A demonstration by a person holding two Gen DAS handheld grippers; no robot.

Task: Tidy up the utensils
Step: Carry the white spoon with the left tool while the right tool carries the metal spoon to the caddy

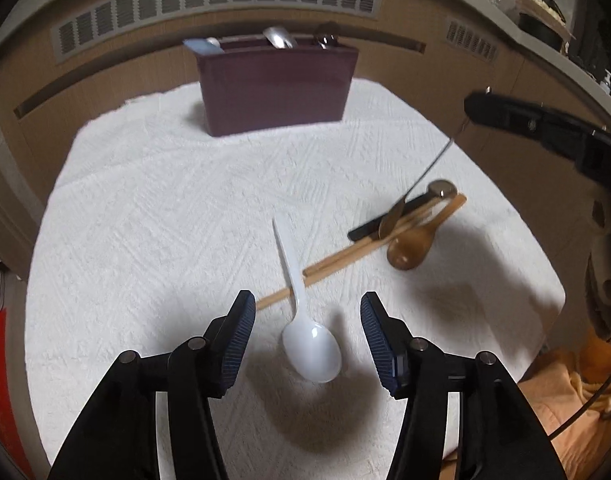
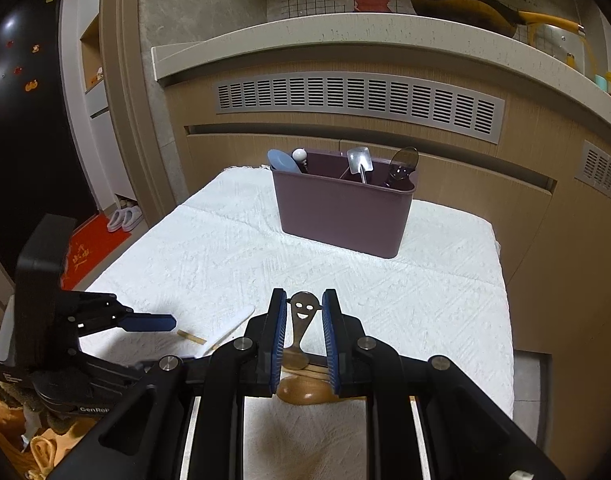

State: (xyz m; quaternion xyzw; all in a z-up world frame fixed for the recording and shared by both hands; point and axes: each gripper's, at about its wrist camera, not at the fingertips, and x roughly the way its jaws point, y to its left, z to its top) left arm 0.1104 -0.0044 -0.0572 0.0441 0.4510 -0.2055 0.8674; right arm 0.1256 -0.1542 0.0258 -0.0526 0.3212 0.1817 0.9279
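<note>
A white plastic spoon [image 1: 311, 344] lies on the white cloth, its handle crossing a pair of wooden chopsticks [image 1: 345, 256]. My left gripper [image 1: 305, 316] hovers open just over the spoon's bowl, a pad on either side and neither touching it. To the right, a wooden spoon [image 1: 407, 250] and a black utensil [image 1: 369, 228] lie in a pile. My right gripper [image 2: 304, 312] is shut on the smiley-face handle of a metal spoon [image 2: 302, 310], whose bowl rests tilted on that pile. A maroon utensil holder [image 2: 345, 212] stands at the table's far side.
The holder [image 1: 273, 88] has several utensils standing in it. A cabinet front with vent grilles [image 2: 357, 98] rises right behind the table. The cloth's edge [image 2: 505, 292] drops off on the right. A red mat and slippers [image 2: 123, 218] lie on the floor to the left.
</note>
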